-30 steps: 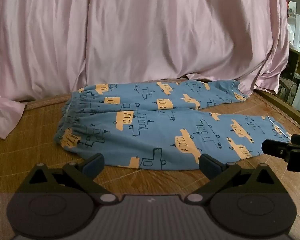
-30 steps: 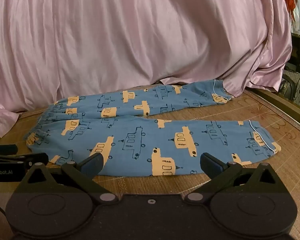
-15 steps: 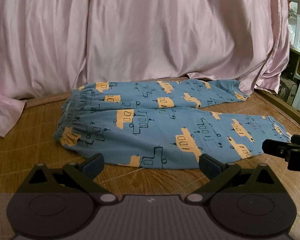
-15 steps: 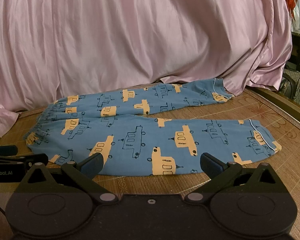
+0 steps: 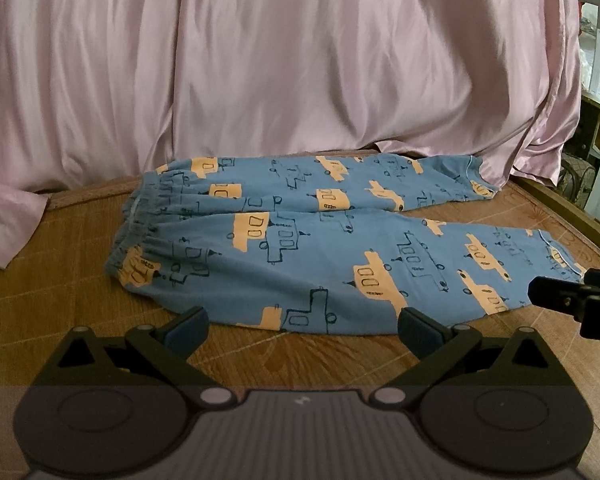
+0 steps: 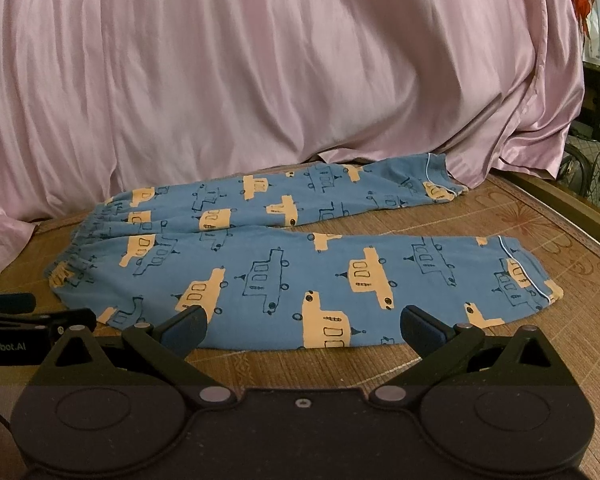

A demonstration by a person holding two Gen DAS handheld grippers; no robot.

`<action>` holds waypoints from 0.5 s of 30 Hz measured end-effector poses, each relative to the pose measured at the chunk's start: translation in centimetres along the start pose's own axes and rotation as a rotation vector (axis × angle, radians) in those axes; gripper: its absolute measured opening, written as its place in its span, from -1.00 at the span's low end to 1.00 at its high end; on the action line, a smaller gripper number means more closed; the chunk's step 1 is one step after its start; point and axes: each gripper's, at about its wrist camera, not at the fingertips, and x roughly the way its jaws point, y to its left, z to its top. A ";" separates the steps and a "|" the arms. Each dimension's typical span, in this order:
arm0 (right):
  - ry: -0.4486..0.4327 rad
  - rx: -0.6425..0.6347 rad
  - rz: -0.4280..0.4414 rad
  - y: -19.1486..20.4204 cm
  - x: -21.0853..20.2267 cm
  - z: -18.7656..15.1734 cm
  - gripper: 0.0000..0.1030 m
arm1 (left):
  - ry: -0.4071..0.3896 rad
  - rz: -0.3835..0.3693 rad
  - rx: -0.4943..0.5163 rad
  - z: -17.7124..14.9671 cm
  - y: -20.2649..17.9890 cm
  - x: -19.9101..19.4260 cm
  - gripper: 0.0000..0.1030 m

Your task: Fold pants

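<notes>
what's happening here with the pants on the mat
A person holds a gripper tool in each hand over blue pajama pants with an orange vehicle print, spread flat on a woven mat, both legs apart. The left tool and right tool are open just short of the near edge, not touching. No fold is made yet.

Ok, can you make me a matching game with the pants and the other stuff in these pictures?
Things:
1. pants
2. sheet
3. mat
4. left gripper

Match with:
A. pink, hanging behind
B. brown, woven, underneath
C. blue with orange vehicles, lying flat
D. open, holding nothing

Pairs: 1-C, 2-A, 3-B, 4-D
</notes>
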 end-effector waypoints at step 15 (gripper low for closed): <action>0.026 -0.012 -0.021 0.2 1.3 0.0 0.99 | 0.023 -0.019 -0.027 0.0 0.9 1.2 1.00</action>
